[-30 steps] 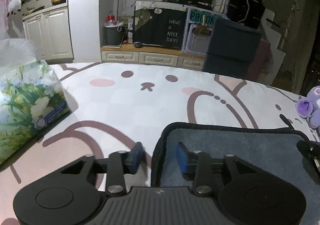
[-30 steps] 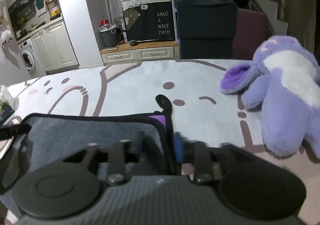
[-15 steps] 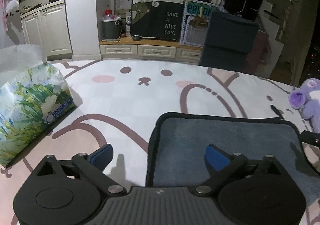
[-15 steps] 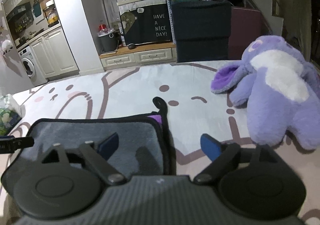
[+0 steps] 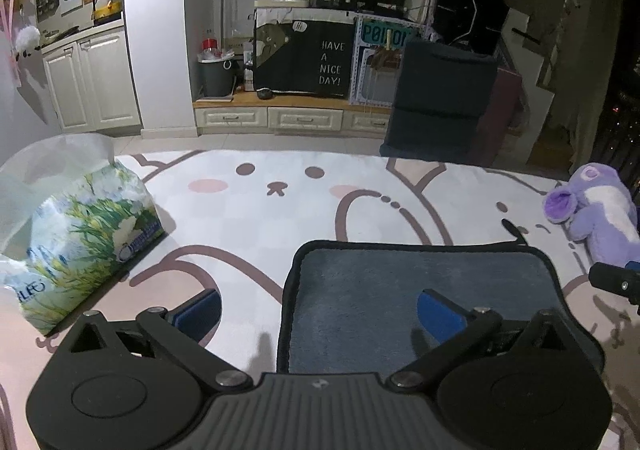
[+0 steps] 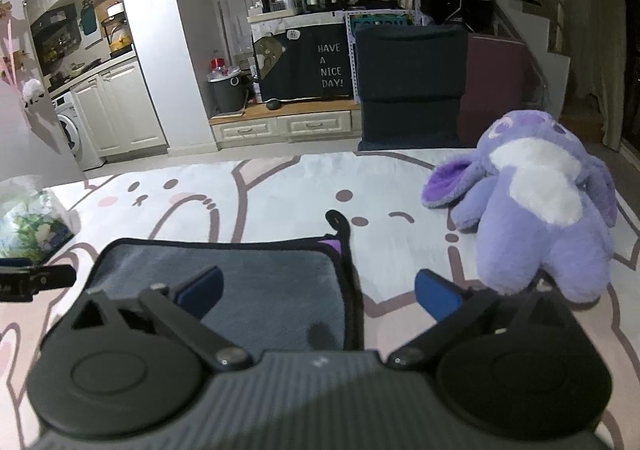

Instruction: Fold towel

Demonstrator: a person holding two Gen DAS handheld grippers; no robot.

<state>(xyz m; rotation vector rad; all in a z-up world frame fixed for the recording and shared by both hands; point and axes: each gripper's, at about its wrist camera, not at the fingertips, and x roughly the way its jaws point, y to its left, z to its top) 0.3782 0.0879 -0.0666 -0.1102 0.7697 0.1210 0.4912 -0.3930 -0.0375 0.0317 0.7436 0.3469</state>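
1. Your left tool [image 5: 318, 310] is spread wide and grips nothing. It straddles the near left edge of the towel [image 5: 420, 290]: one pad over the printed cover, the other over the grey pile. If you close from here, you may pinch the cover [image 5: 280, 218] along with the hem.

2. Your right tool [image 6: 318, 290] is also wide and empty, across the towel's near right edge. The black trim [image 6: 352, 290] runs between its pads, so a shallow bite may catch only the trim and slip off when you lift.

3. The towel lies flat in the middle of the cover, already looking doubled, with a purple layer [image 6: 334, 246] peeking out at the far right corner. Grab only the top layer and the fold opens instead of halving.

4. The plush toy [image 6: 540, 206] sits just right of the towel. A wide swing of your right tool likely drags it.

5. The tissue pack [image 5: 84, 226] stands to the left, well apart from the towel; it is a risk only if you fold sideways.

6. Lift the two corners unevenly and the edges probably land skewed.
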